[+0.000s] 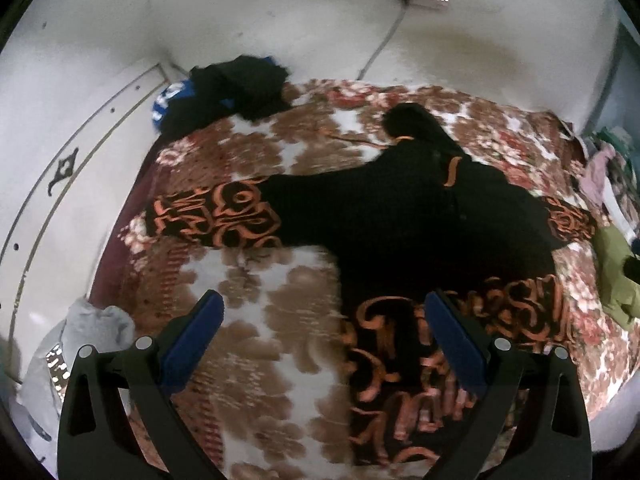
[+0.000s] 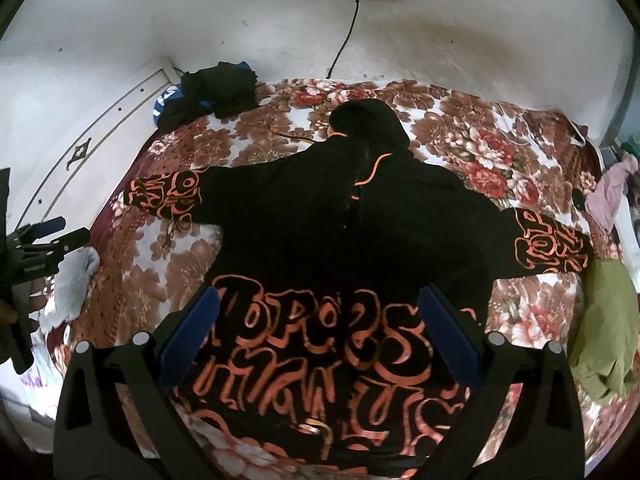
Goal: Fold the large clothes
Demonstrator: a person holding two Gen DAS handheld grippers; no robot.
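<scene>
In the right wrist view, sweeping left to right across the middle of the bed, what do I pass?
Left hand-held gripper → left patterned sleeve → black garment body → right patterned sleeve → green cloth at the bed's right edge.

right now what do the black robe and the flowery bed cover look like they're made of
Black robe: looks like thin woven fabric, matte, lying flat with soft creases; the orange script on its hem and sleeves could be printed or embroidered, too blurred to tell.
Flowery bed cover: seems a plush, fleecy blanket, with a soft fuzzy-looking surface and a brown, red and white floral print; the exact fibre cannot be told.
</scene>
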